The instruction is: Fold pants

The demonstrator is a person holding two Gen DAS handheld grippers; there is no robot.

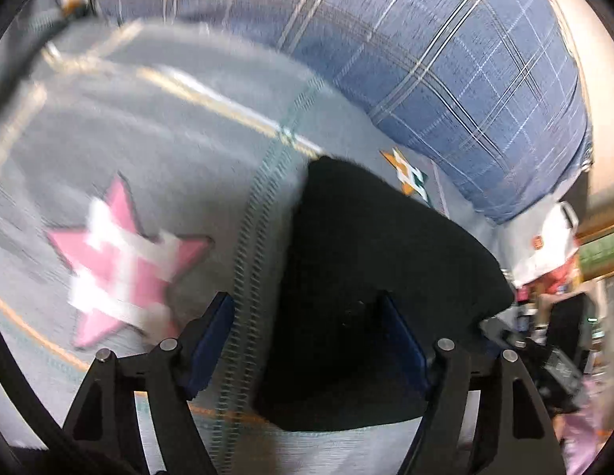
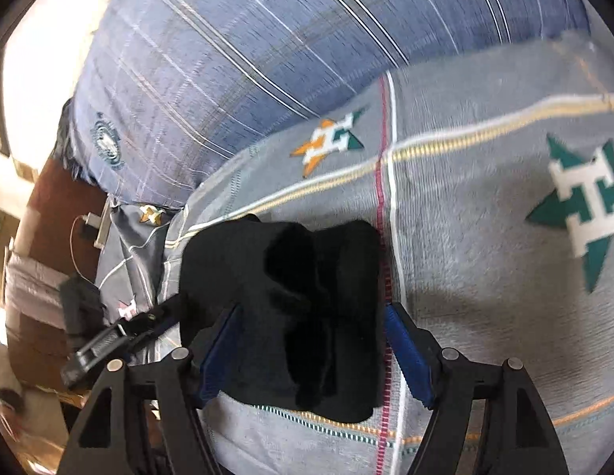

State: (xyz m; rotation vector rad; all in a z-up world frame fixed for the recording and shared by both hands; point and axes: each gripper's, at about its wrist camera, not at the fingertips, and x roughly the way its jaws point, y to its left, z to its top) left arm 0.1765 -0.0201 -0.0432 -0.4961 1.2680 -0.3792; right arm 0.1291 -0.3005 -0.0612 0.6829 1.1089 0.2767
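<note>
The black pants (image 1: 378, 277) lie bunched on a grey bedspread (image 1: 156, 150) with star emblems. In the left wrist view my left gripper (image 1: 307, 340) is open, its blue pads wide apart; the pants' edge lies between them, toward the right pad (image 1: 406, 348). In the right wrist view the pants (image 2: 283, 308) form a folded dark lump between the blue pads of my right gripper (image 2: 307, 352), which is open around the cloth without pinching it. The other gripper (image 2: 109, 340) shows at the lower left of that view.
A blue plaid pillow or duvet (image 1: 445, 59) lies behind the pants, also in the right wrist view (image 2: 247, 39). A pink star (image 1: 125, 253) and a green star (image 2: 584, 206) mark the bedspread. The bed's edge, a charger cable (image 2: 89, 225) and room clutter (image 1: 552, 261) lie at the sides.
</note>
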